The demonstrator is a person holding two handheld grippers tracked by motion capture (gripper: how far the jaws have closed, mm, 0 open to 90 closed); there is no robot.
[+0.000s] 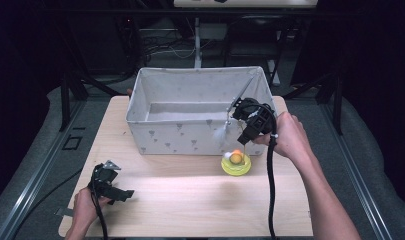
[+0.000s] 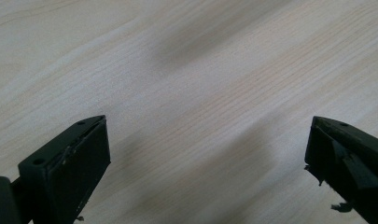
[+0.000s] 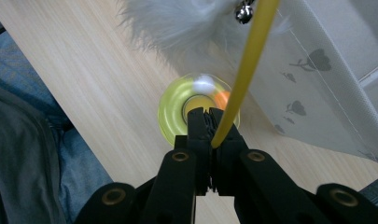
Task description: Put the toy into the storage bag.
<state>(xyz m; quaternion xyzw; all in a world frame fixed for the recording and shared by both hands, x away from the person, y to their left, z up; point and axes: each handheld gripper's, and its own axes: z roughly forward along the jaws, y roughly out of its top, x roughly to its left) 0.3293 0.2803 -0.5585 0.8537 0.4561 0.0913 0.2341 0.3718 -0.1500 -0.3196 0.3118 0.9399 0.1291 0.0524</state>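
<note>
Yellow wand (image 3: pixel 245 70) pinched between right gripper (image 3: pixel 210 122) jaws.

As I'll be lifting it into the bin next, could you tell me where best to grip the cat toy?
Grip the thin yellow stalk from above, as the right tool is doing: it stands up from the round base, which lies flat and looks too wide for the jaws.

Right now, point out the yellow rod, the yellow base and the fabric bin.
yellow rod (image 3: pixel 245 65), right gripper view, mid-length of shaft.
yellow base (image 1: pixel 235 167), high view, front rim.
fabric bin (image 1: pixel 175 137), high view, front wall.
</note>
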